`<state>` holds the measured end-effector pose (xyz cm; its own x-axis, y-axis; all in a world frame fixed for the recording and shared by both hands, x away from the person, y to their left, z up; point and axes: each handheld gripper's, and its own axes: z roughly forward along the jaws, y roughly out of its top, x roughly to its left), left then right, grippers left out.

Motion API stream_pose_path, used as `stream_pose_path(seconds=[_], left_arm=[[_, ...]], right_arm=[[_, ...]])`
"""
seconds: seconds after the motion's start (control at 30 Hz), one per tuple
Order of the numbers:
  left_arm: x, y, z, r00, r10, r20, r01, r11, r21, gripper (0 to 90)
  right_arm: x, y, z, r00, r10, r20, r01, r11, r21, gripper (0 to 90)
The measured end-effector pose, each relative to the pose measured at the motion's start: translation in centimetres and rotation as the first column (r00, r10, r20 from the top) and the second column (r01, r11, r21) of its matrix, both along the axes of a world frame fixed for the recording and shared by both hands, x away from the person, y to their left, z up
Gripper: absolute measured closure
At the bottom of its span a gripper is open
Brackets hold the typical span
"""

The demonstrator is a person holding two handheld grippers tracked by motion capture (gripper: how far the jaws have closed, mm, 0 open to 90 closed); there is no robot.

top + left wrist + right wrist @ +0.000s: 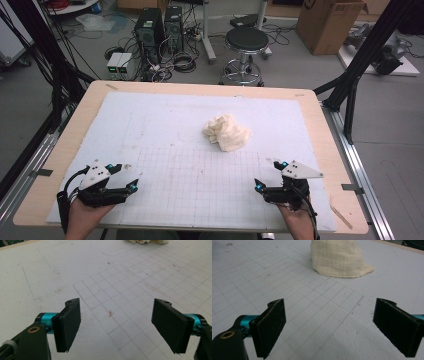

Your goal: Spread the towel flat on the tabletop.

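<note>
Holding the left gripper and right gripper low at the worktop's near edge, I had both sets of fingers spread wide and empty. The crumpled cream cloth lay well ahead, toward one o'clock of centre; it looked soft, light, best pinched at a raised fold.

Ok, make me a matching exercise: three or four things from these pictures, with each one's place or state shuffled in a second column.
Things:
1. cloth
2. left claw
3. right claw
4. stool

Places or states:
A. on the floor beyond the table
B. open, near the table's front left
C. crumpled on the white board
D. open, near the table's front right

Pairs: 1-C, 2-B, 3-D, 4-A
</note>
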<state>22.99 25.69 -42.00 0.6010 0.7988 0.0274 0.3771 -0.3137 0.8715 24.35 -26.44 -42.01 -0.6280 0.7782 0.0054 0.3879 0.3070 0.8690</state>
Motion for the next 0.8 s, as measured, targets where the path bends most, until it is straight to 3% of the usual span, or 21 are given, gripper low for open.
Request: stream_pose_path(seconds=[0.8], left_arm=[[0.11, -0.38, -0.09, 0.9999, -0.015, 0.003, 0.015, 0.9999, 0.0, 24.1]], right_arm=[[-0.4, -0.15, -0.03, 0.9999, -0.006, 0.009, 0.006, 1.0, -0.007, 10.7]])
